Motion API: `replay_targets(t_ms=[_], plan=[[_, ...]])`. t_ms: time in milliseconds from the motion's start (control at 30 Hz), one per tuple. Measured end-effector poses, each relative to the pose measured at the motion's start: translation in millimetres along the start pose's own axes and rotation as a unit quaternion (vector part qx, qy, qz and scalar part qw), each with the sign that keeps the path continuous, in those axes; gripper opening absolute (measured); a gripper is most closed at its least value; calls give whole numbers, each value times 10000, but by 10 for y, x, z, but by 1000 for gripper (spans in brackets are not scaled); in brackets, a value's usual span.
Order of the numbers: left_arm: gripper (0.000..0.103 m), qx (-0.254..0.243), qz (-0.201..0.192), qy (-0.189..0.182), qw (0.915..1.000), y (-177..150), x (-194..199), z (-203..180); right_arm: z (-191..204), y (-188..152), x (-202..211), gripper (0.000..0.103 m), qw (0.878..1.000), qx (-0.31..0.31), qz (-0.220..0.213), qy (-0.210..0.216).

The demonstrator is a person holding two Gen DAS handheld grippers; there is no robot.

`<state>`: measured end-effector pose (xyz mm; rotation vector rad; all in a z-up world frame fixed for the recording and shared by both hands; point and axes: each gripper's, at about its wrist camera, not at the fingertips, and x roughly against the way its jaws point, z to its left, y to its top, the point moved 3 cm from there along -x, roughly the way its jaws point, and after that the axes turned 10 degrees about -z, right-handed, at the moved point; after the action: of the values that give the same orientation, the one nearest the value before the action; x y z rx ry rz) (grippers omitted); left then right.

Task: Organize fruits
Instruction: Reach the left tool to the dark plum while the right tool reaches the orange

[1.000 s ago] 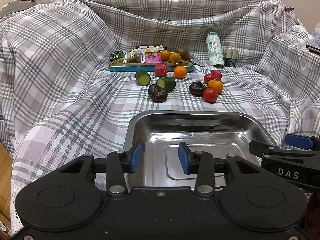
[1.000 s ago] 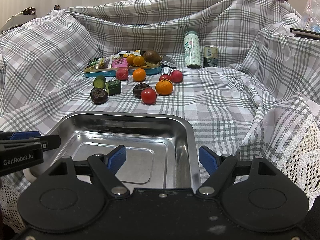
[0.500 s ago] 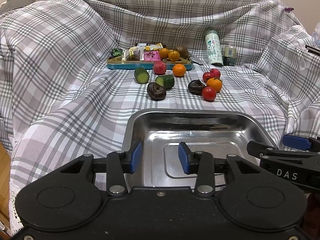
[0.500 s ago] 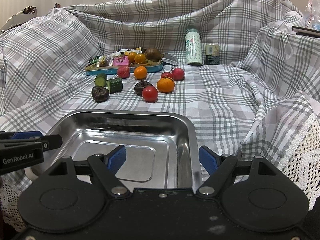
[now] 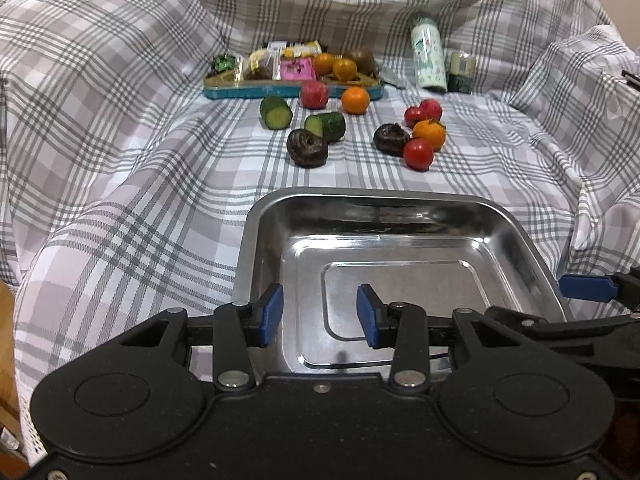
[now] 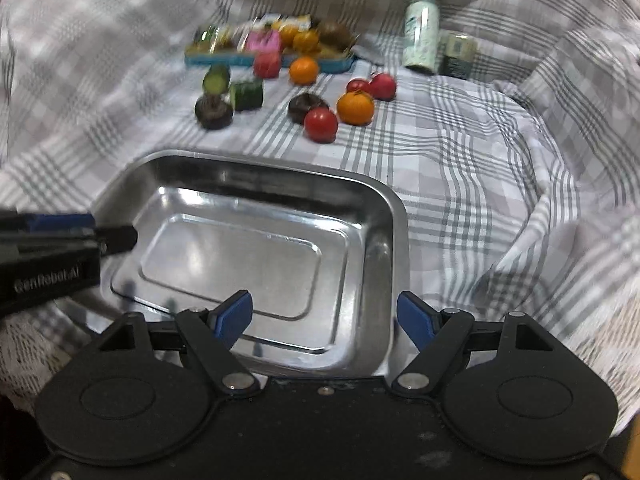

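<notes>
A shiny steel tray (image 5: 532, 256) (image 6: 396, 216) sits on the checked cloth right in front of both grippers, with nothing in it. Beyond it lie loose fruits: a red tomato (image 5: 418, 153) (image 6: 321, 124), an orange (image 5: 429, 134) (image 6: 355, 108), two dark fruits (image 5: 307, 148) (image 5: 391, 139), cucumber pieces (image 5: 276, 112) (image 5: 326, 126), another orange (image 5: 355, 100) and red fruits (image 5: 315, 94) (image 5: 424, 111). My left gripper (image 5: 319, 315) is open over the tray's near left part. Open as well, my right gripper (image 6: 325, 317) hangs over the tray's near right corner. Neither holds anything.
A teal tray (image 5: 294, 90) with snack packets, oranges and a brown fruit stands at the back. A patterned bottle (image 5: 429, 55) and a small can (image 5: 461, 73) stand to its right. The cloth rises in folds on the left, right and back. The right wrist view is blurred.
Both cameras have risen and tilted down, so the tray and fruits show from higher up. The right gripper moves fastest, blurring its view. Fingers keep their openings.
</notes>
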<state>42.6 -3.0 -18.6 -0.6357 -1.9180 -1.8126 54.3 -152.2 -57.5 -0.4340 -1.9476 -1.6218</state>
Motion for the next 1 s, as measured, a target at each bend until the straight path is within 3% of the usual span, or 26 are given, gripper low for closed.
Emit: replay_targets(t_ms=[133, 233, 367, 767, 1000], plan=[[48, 65, 174, -101, 9998, 161, -19, 34, 23, 171, -26, 83, 9981, 507, 317, -116], [48, -43, 142, -83, 9999, 328, -29, 48, -28, 330, -37, 83, 9981, 481, 373, -51], [48, -146, -6, -23, 9999, 547, -88, 82, -136, 587, -83, 83, 9988, 118, 466, -55], [48, -229, -265, 102, 9993, 1021, -569, 130, -613, 1270, -437, 83, 9931, -1169, -32, -93], [48, -126, -128, 6, 9998, 1050, -864, 154, -754, 1437, -873, 81, 9913, -1278, 290, 144]])
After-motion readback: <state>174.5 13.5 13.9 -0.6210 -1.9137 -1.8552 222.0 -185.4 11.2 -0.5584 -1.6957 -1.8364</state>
